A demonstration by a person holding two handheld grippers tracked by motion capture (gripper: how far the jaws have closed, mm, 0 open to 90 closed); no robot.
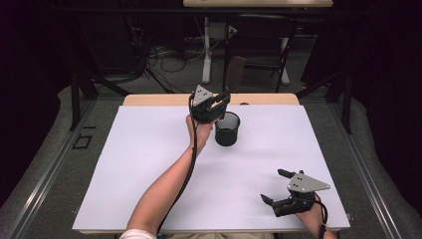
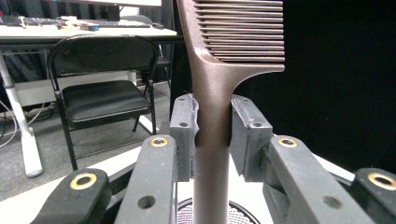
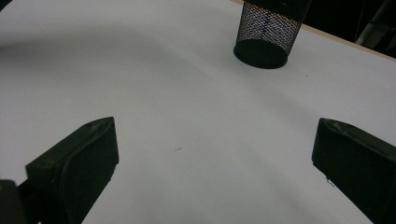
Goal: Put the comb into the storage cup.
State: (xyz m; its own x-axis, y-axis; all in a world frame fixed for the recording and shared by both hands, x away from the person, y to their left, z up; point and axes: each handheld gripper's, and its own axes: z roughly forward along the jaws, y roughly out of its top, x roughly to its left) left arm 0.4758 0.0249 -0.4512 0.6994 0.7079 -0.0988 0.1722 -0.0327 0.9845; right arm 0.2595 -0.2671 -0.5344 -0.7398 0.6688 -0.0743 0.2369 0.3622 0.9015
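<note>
A brown comb [image 2: 215, 88] stands upright with its handle clamped between the pads of my left gripper [image 2: 212, 130], teeth at the top. Its lower end points down into the round rim of a black mesh cup [image 2: 210, 215] just beneath. From the high view, the left gripper [image 1: 224, 97] hovers at the far middle of the table beside that cup [image 1: 227, 130], and the comb [image 1: 236, 72] rises above it. My right gripper [image 1: 272, 185] rests near the front right with its jaws wide apart and empty. In the right gripper view [image 3: 215, 144] the cup [image 3: 267, 32] stands farther off.
A white sheet [image 1: 149, 164] covers the wooden table [image 1: 149, 99]. Beyond the far edge are a black folding chair [image 2: 100, 93], a desk [image 2: 70, 32] and cables on the floor. Dark curtains flank both sides.
</note>
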